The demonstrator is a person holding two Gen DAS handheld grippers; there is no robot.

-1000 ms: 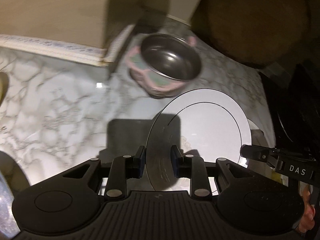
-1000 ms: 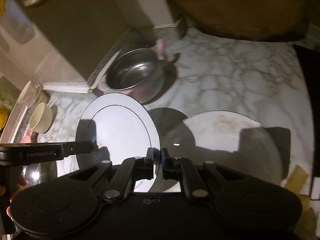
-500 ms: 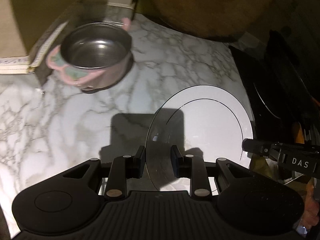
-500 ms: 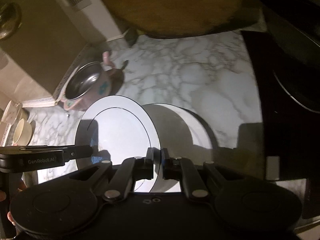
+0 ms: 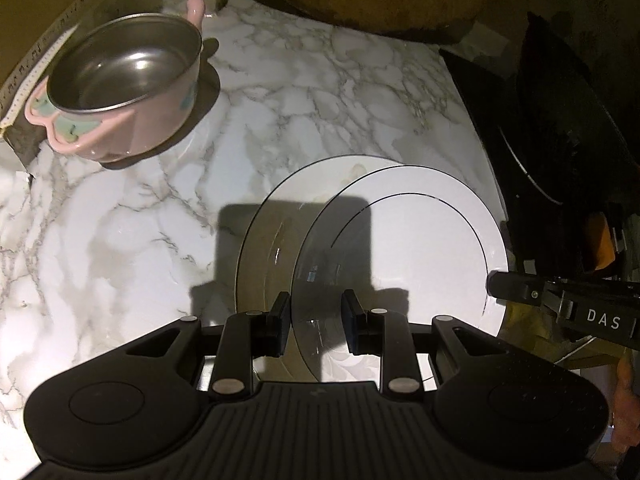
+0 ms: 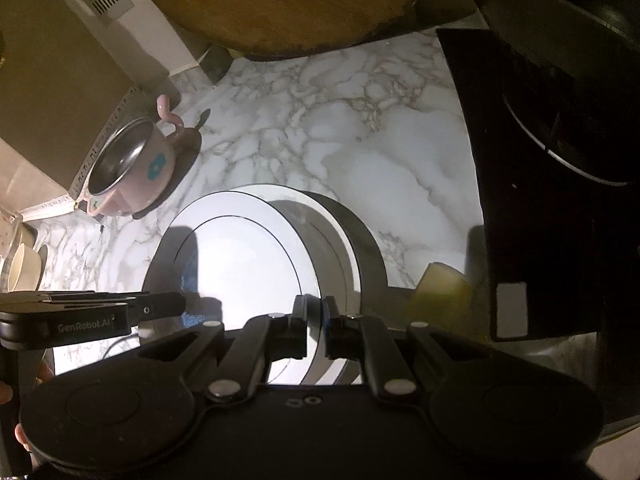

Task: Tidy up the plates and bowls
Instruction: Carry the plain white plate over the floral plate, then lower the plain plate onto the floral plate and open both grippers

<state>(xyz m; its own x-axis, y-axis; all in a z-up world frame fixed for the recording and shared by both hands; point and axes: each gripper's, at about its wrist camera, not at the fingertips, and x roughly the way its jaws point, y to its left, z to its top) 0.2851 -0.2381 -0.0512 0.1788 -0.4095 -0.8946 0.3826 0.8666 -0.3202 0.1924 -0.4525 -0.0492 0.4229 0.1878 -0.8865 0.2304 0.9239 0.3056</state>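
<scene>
Both your claws, left claw (image 5: 314,318) and right claw (image 6: 316,326), are clamped on the white plate (image 5: 420,240); it hides most of the second plate (image 5: 288,208) beneath it on the desk (image 5: 320,92).

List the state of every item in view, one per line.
Rimmed white plate: held level above the counter, gripped at both edges.
Lower white plate: flat on the marble counter, partly covered.
Pink metal-lined bowl: upright, empty.
Left tool: shut on the plate rim.
Right tool: shut on the plate rim.
</scene>
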